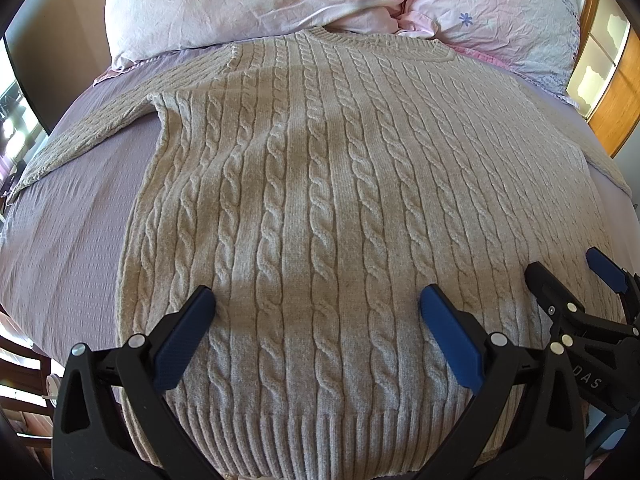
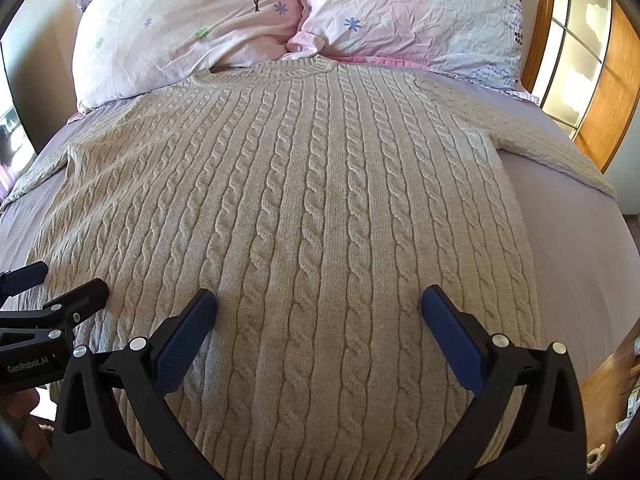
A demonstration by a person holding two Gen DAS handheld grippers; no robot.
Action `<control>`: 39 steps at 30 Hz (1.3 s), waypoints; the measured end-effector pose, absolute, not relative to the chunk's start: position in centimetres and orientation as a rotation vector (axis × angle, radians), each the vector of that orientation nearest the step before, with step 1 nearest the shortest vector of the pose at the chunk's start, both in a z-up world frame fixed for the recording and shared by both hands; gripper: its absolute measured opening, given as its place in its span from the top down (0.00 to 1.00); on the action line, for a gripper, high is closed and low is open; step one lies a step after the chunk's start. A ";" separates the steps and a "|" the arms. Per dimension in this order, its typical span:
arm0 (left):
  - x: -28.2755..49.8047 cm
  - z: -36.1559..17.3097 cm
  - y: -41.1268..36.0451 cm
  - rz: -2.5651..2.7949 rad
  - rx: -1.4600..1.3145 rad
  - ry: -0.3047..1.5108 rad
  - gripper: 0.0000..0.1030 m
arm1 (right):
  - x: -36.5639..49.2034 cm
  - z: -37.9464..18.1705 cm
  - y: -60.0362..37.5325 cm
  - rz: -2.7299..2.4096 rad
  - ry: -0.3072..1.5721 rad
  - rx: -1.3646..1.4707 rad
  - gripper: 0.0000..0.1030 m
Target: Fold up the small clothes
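Both claws, left gripper (image 1: pixel 318 312) and right gripper (image 2: pixel 319 312), gape empty above the flat cable-knit sweater (image 1: pixel 320 200). Folding looks unstarted; next, seize the sleeve (image 1: pixel 80 136) at left of frame

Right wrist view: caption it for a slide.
Open right gripper poised over a flat beige cable-knit sweater on the bed.

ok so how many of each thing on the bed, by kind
sweater: 1
pillows: 2
grippers over it, left gripper and right gripper: 2
total: 5
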State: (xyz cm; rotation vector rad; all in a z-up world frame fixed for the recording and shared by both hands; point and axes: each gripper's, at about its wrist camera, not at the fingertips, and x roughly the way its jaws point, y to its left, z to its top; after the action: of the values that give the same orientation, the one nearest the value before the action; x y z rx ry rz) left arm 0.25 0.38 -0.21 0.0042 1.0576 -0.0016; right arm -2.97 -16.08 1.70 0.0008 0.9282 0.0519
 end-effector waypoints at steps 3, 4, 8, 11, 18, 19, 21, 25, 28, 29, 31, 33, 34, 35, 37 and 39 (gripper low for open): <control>0.3 -0.4 0.3 -0.003 0.006 1.064 0.02 | -2.8 1.7 -16.2 0.055 0.927 -0.001 0.01; 0.3 -0.5 0.3 -0.003 0.006 1.065 0.02 | -2.9 1.7 -16.2 0.056 0.924 -0.002 0.01; 0.2 -0.3 0.3 -0.005 0.012 1.061 0.02 | -3.4 1.7 -16.3 0.077 0.881 -0.012 0.01; -0.2 -0.4 0.3 -0.022 0.025 1.020 0.02 | -4.1 1.5 -17.3 0.193 0.775 -0.037 0.01; 1.4 1.5 3.9 -0.066 -0.075 0.962 0.02 | -0.1 6.7 -35.0 -0.142 0.613 0.343 0.04; 2.0 2.0 5.4 -0.076 -0.127 0.949 0.02 | 0.5 6.9 -38.3 -0.202 0.608 0.430 0.14; 3.0 3.0 9.4 -0.106 -0.265 0.891 0.02 | 1.9 6.6 -45.3 -0.307 0.611 0.628 0.31; 3.7 4.0 15.8 -0.090 -0.483 0.774 0.02 | 3.7 4.0 -55.2 -0.442 0.614 0.971 0.46; 4.3 4.5 19.2 0.009 -0.462 0.741 0.02 | 5.1 2.0 -58.6 -0.506 0.625 1.083 0.52; 4.3 4.5 20.1 0.035 -0.450 0.723 0.02 | 5.1 1.5 -58.8 -0.513 0.627 1.099 0.56; 4.0 4.4 22.4 0.089 -0.452 0.658 0.02 | 5.5 1.2 -59.7 -0.518 0.596 1.117 0.66; 4.0 4.3 24.6 0.138 -0.478 0.635 0.02 | 5.7 0.7 -59.8 -0.559 0.578 1.118 0.89; 3.9 4.2 25.9 0.153 -0.502 0.633 0.02 | 6.1 0.2 -60.7 -0.565 0.571 1.130 0.92; 4.1 4.1 27.0 0.172 -0.524 0.634 0.02 | 6.3 0.1 -60.9 -0.562 0.552 1.141 0.92; 4.2 4.0 29.8 0.231 -0.583 0.637 0.02 | 6.3 1.7 -59.9 -0.574 0.526 1.063 0.93; 4.1 3.9 31.9 0.266 -0.628 0.627 0.02 | 7.4 6.1 -55.7 -0.472 0.447 0.846 0.93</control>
State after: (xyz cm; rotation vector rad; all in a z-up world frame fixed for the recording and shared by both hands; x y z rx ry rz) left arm 4.08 31.89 3.94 -0.6276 0.6269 0.2657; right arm 7.36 -55.73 6.12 0.8464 0.4467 -0.4717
